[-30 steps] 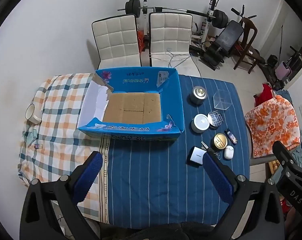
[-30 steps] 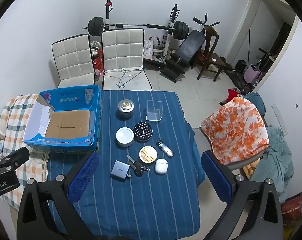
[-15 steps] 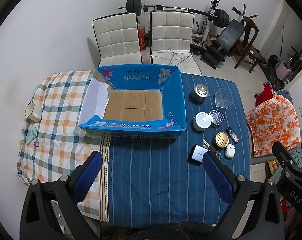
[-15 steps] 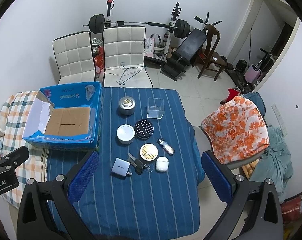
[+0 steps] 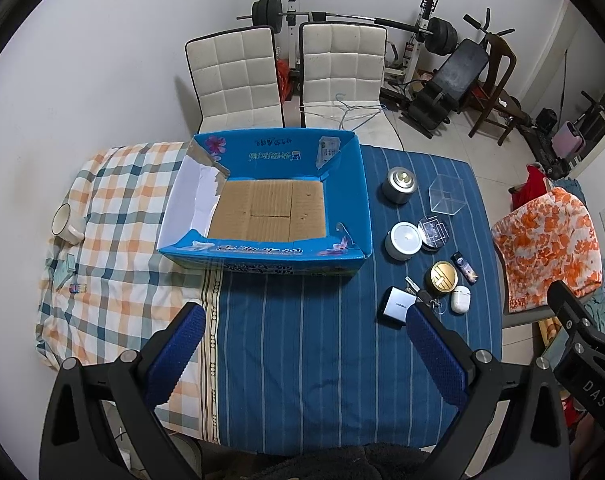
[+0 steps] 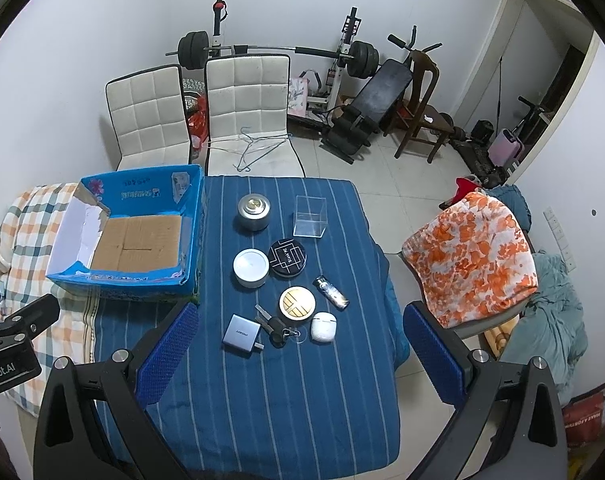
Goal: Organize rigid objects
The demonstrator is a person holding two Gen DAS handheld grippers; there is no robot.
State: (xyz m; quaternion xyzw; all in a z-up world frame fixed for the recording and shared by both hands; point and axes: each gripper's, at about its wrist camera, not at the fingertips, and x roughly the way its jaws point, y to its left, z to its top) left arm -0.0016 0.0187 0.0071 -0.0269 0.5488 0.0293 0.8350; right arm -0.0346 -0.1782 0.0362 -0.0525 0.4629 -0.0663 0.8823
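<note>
Your left gripper (image 5: 302,344) and right gripper (image 6: 294,344) both hover high over the surface (image 6: 262,400), jaws spread wide and holding nothing. Only the left view shows the white mug (image 5: 64,224) on the checked cloth, far left of your jaws. The right view alone shows the black round tin's (image 6: 288,258) patterned lid clearly. Ahead of the right jaws lie a metal canister (image 6: 253,211), clear cube (image 6: 309,222), white tin (image 6: 251,267), gold disc (image 6: 297,303), keys (image 6: 276,328), grey charger (image 6: 241,335) and earbud case (image 6: 323,326). The open blue cardboard box (image 5: 262,256) sits ahead of the left jaws.
</note>
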